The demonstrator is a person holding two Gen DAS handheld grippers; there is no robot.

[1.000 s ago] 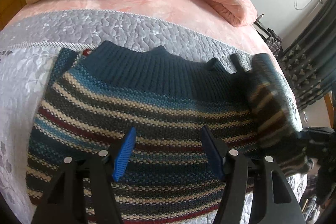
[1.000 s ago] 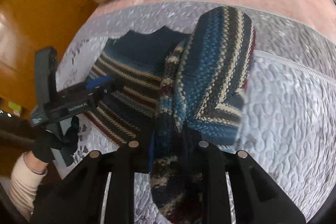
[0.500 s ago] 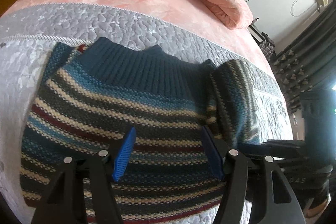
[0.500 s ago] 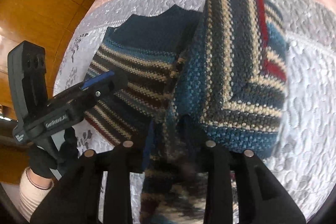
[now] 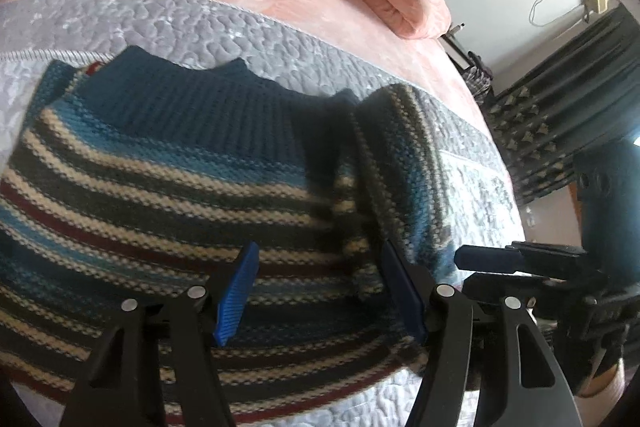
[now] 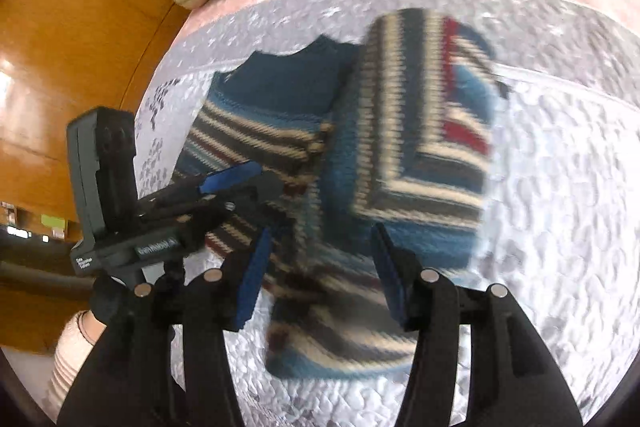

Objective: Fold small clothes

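The thick striped blue, cream and maroon knitted sweater (image 5: 168, 211) lies on the grey quilted bed cover (image 6: 560, 187), its sleeve (image 6: 420, 131) folded inward. Soft, bulky, floppy; best gripped at hem or edge. Left claw (image 5: 318, 291) and right claw (image 6: 320, 277) both released.

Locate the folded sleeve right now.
The sleeve lies doubled over the sweater's right side on the grey quilt, just ahead of the open right gripper; in the left wrist view it is right of the navy collar.

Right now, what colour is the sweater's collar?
Solid dark navy-teal ribbed knit on the sweater's collar, unlike the striped body. Left wrist view shows it best.
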